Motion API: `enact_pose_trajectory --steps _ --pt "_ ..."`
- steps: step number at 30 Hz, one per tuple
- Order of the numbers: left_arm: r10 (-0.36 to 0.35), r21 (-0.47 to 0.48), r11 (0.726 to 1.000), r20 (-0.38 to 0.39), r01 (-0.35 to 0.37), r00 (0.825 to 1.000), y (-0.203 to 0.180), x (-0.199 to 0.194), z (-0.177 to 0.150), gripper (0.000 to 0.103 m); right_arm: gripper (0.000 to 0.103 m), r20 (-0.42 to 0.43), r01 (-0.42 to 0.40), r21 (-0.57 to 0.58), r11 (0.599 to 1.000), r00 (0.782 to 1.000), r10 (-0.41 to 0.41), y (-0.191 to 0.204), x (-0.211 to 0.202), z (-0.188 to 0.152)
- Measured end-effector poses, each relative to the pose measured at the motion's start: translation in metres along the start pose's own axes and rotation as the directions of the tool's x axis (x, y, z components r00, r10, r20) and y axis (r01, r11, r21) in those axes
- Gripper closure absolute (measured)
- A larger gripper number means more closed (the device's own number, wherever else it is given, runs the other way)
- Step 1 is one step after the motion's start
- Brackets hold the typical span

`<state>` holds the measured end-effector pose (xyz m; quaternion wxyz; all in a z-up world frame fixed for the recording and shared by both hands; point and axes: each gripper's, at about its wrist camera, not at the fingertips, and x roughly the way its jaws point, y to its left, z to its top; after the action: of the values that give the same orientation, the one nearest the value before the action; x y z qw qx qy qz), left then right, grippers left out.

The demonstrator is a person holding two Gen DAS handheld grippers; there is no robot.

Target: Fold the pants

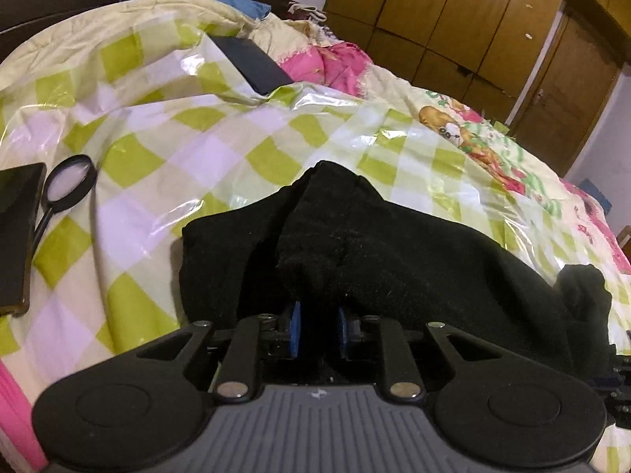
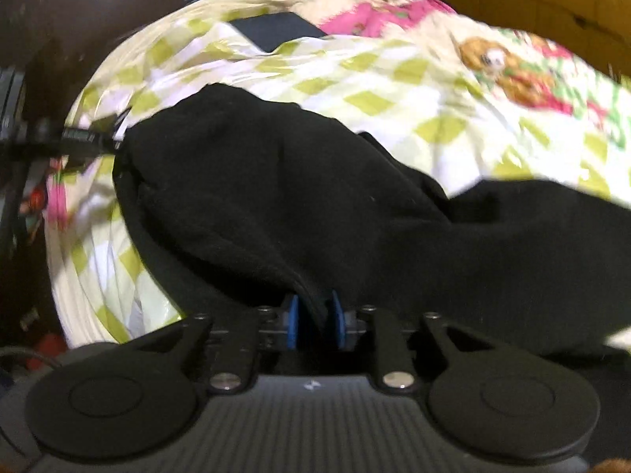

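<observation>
Black pants (image 1: 394, 252) lie bunched on a green and white checked plastic sheet (image 1: 205, 149) over a bed. My left gripper (image 1: 318, 329) is shut on a fold of the pants, with black cloth between its blue pads (image 1: 295, 327). The other gripper shows at the right edge of the left wrist view (image 1: 619, 378). In the right wrist view the pants (image 2: 315, 205) fill the middle. My right gripper (image 2: 314, 325) is shut on an edge of the pants, which runs between its blue pads (image 2: 292, 325). That view is blurred.
A magnifying glass (image 1: 69, 183) and a dark flat device (image 1: 17, 232) lie at the left on the sheet. A dark flat box (image 1: 252, 64) lies at the far side. Pink and patterned bedding (image 1: 485, 138) lies beyond. Wooden wardrobe doors (image 1: 453, 19) stand behind.
</observation>
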<state>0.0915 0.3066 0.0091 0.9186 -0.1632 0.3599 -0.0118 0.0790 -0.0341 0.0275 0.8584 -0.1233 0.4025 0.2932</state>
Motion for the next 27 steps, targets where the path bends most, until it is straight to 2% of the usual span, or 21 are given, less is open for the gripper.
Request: enact_pose_trajectory --steps 2,5,9,10,12,13,16,19,20,21,22,25,27 --pt "-0.012 -0.004 1.0 0.004 0.012 1.0 0.003 -0.004 -0.002 0.069 0.07 0.012 -0.004 -0.067 0.998 1.0 0.005 0.015 -0.002 0.001" --pt "-0.027 -0.012 1.0 0.004 0.027 1.0 0.005 -0.001 -0.002 0.066 0.058 0.022 -0.024 -0.148 0.989 0.999 0.027 0.036 0.007 0.007" --pt "-0.015 0.047 0.999 0.008 0.014 1.0 -0.002 0.002 0.002 0.06 0.055 0.08 -0.054 -0.223 0.973 0.994 0.074 0.067 0.026 0.028" --pt "-0.01 0.058 0.998 0.013 0.01 1.0 -0.003 0.002 0.003 0.058 0.052 0.096 -0.061 -0.239 0.969 0.992 0.086 0.076 0.033 0.035" --pt "-0.013 0.077 0.997 0.021 0.011 1.0 -0.005 0.003 0.008 0.052 0.038 0.121 -0.07 -0.27 0.96 0.987 0.106 0.092 0.049 0.046" --pt "-0.018 0.083 0.996 0.017 0.017 1.0 -0.005 0.003 0.01 0.044 0.037 0.123 -0.077 -0.281 0.957 0.986 0.115 0.099 0.059 0.052" --pt "-0.027 0.086 0.996 -0.026 0.029 0.999 -0.004 0.012 0.015 0.041 0.039 0.112 -0.087 -0.274 0.958 0.986 0.122 0.116 0.085 0.066" --pt "-0.047 0.064 0.997 -0.021 0.048 0.999 -0.001 0.014 0.022 0.041 0.052 0.167 0.01 -0.328 0.944 0.985 0.047 0.13 0.094 0.072" --pt "-0.046 0.067 0.997 -0.013 0.047 0.999 -0.001 0.016 0.026 0.041 0.064 0.163 0.01 -0.314 0.949 0.986 0.043 0.129 0.097 0.076" --pt "-0.035 0.083 0.996 -0.007 0.035 0.999 -0.003 0.018 0.031 0.041 0.082 0.14 -0.017 -0.281 0.96 0.988 0.058 0.124 0.1 0.082" --pt "-0.027 0.104 0.994 -0.002 0.027 1.0 -0.005 0.02 0.036 0.043 0.09 0.107 -0.057 -0.232 0.971 0.991 0.083 0.116 0.103 0.089" --pt "-0.032 0.185 0.982 0.016 0.029 0.999 -0.013 0.024 0.055 0.046 0.094 0.066 -0.184 -0.031 0.982 0.98 0.185 0.089 0.099 0.112" --pt "-0.053 0.236 0.971 0.045 0.04 0.998 -0.018 0.019 0.068 0.052 0.094 0.1 -0.244 0.037 0.969 0.966 0.239 0.079 0.084 0.129"
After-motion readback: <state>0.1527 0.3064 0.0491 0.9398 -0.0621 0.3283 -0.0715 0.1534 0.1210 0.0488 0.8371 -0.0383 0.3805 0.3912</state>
